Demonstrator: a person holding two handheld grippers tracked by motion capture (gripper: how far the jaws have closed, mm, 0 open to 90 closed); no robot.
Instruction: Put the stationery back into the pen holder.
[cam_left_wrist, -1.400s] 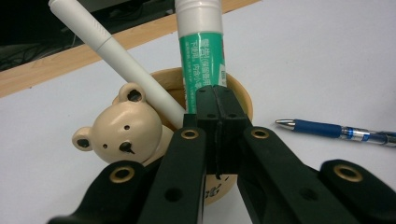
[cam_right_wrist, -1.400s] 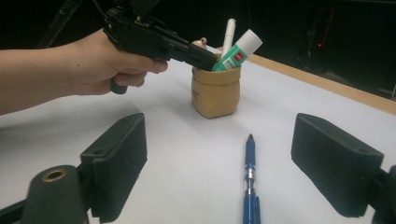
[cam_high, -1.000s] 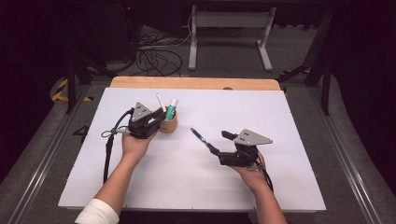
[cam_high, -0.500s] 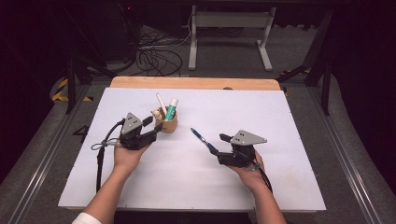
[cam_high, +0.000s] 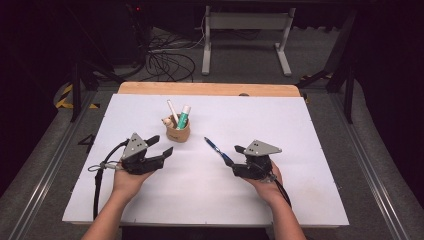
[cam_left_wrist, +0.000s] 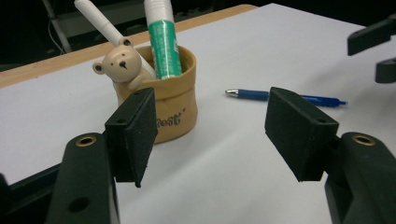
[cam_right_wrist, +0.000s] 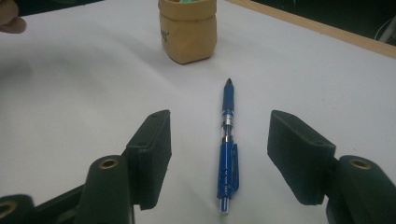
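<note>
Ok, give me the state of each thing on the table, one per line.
blue pen: flat on the table, between the right gripper jaws, not gripped.
bear cup: upright, holding two markers.
green marker: standing in the cup.
white marker: leaning in the cup.
left gripper: open, empty, jaws just opening.

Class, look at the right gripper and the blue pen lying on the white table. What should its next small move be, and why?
Probably close the right gripper on the blue pen. The pen lies flat on the table between its open jaws, which have just been closing but do not yet touch it. The tan cup with its markers stands just beyond the pen's tip, a likely place for it.
</note>
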